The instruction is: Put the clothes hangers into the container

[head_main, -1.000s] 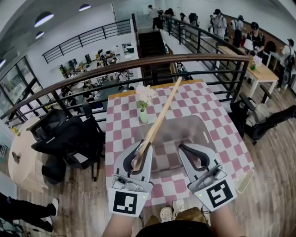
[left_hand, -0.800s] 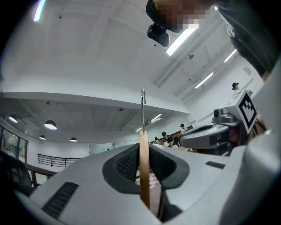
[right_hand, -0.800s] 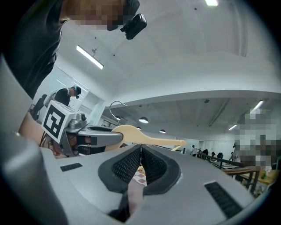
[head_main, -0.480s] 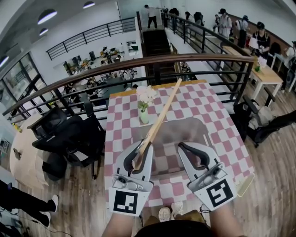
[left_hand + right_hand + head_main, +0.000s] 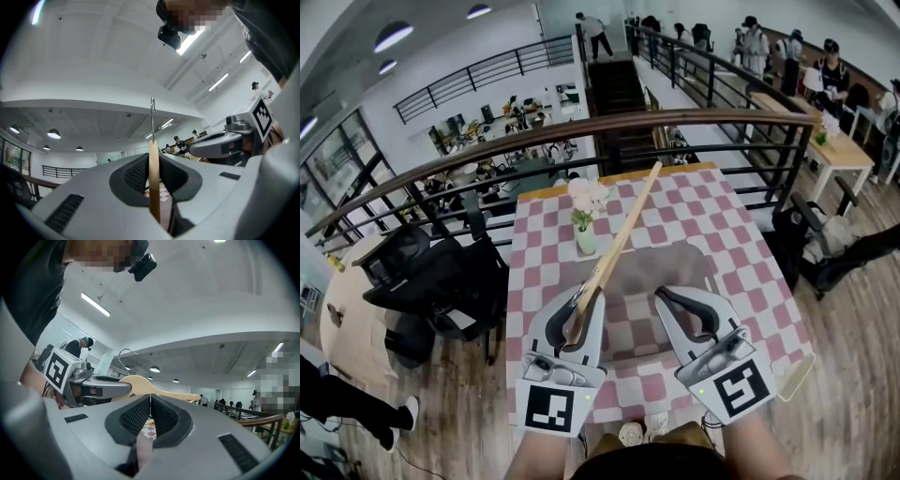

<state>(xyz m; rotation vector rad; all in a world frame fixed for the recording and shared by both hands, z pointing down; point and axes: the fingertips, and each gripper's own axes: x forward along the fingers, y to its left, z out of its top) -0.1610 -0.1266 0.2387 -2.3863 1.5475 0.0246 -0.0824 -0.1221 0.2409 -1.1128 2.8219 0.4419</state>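
A pale wooden clothes hanger (image 5: 619,239) slants from my left gripper (image 5: 578,298) up over the table towards the railing. The left gripper is shut on the hanger's near end. In the left gripper view the wood (image 5: 153,187) stands edge-on between the pads and its metal hook (image 5: 152,117) rises above. A translucent container (image 5: 698,258) sits on the pink checkered table (image 5: 741,234), under and ahead of both grippers. My right gripper (image 5: 661,295) hovers beside the left one, shut, pads (image 5: 136,416) meeting with nothing between them. From the right gripper view the hanger (image 5: 154,386) shows side-on.
A small vase of pale flowers (image 5: 586,225) stands on the table left of the hanger. A dark railing (image 5: 675,127) runs behind the table. Black office chairs (image 5: 441,281) crowd the left side and dark bags (image 5: 825,244) lie at the right. A pale flat object (image 5: 797,375) pokes out at the table's right corner.
Both grippers have drifted slightly left across the picture, the hanger going with the left one. The grip and jaw states look the same.
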